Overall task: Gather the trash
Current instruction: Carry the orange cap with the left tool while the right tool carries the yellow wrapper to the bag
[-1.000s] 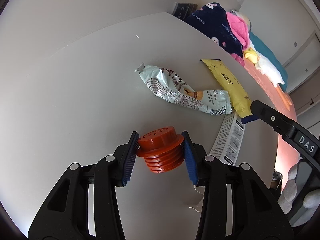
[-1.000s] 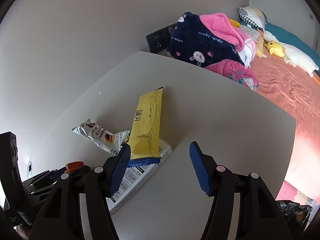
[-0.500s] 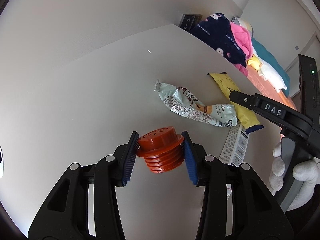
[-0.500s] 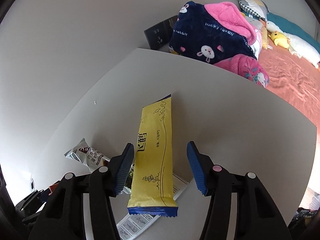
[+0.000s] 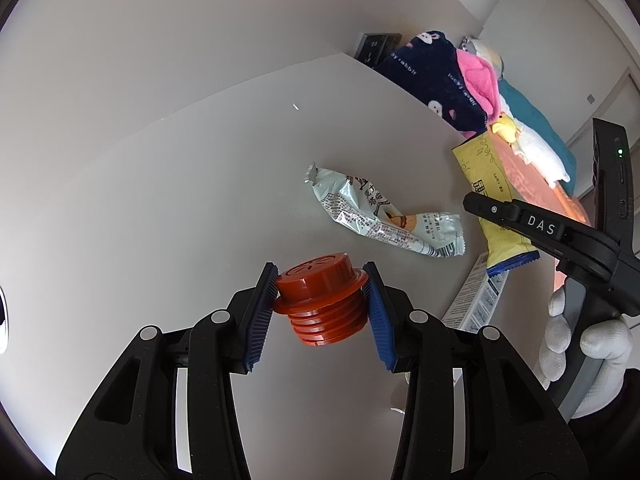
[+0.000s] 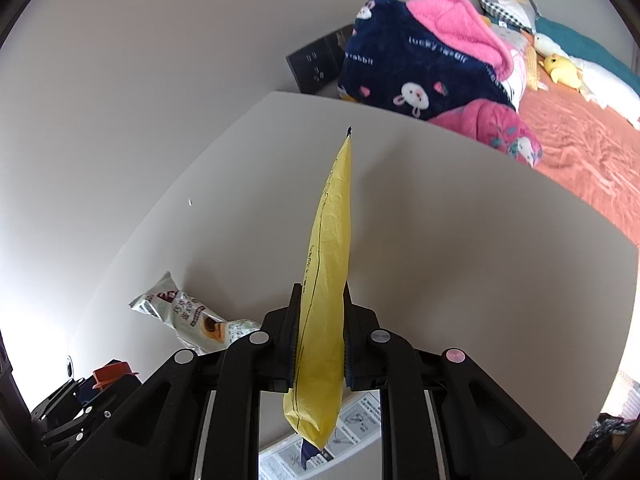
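Note:
My left gripper (image 5: 322,292) is shut on an orange ribbed plastic cap (image 5: 320,300) and holds it above the white table (image 5: 160,200). My right gripper (image 6: 320,322) is shut on a long yellow snack wrapper (image 6: 328,272), lifted edge-on off the table. The wrapper also shows in the left wrist view (image 5: 486,188), held by the right gripper's black fingers (image 5: 520,220). A crumpled pale green wrapper (image 5: 376,216) lies on the table between the grippers; it also shows in the right wrist view (image 6: 192,316). A printed paper leaflet (image 5: 474,296) lies under the right gripper.
A wall borders the table on the left. A bed (image 6: 580,128) with a navy and pink blanket (image 6: 420,64) and plush toys lies beyond the table's far edge. A black socket panel (image 6: 316,64) sits on the wall. A black bag (image 6: 608,432) shows below the table's right edge.
My right gripper closed on the yellow wrapper and lifted it off the table, turning it edge-on. My left gripper kept the orange cap and shifted slightly.

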Available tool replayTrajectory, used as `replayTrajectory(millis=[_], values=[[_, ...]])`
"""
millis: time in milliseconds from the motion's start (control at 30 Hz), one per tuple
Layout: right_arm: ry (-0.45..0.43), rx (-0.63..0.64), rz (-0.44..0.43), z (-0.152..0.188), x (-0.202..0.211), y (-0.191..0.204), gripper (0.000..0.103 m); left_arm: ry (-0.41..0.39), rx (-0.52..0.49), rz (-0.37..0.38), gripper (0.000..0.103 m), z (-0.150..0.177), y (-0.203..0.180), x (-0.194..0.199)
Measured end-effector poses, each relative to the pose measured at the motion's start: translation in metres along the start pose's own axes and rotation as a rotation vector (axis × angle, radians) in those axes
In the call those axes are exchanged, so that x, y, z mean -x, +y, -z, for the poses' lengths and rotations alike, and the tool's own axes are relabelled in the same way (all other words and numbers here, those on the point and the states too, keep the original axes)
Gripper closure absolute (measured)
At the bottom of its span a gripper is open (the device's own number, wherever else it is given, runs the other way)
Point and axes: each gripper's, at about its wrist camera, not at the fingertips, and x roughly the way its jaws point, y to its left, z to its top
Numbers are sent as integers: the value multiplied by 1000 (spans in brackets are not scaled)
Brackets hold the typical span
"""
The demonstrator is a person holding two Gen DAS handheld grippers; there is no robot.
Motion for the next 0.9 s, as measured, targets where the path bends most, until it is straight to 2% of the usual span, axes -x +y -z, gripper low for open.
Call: replayTrajectory(millis=[400, 900], values=[[-81, 21, -23, 13, 67, 3, 85, -39, -47, 29, 60, 4, -30, 30], [-119, 65, -8, 63, 147, -3, 85, -51, -105, 85, 60, 28, -74, 65]])
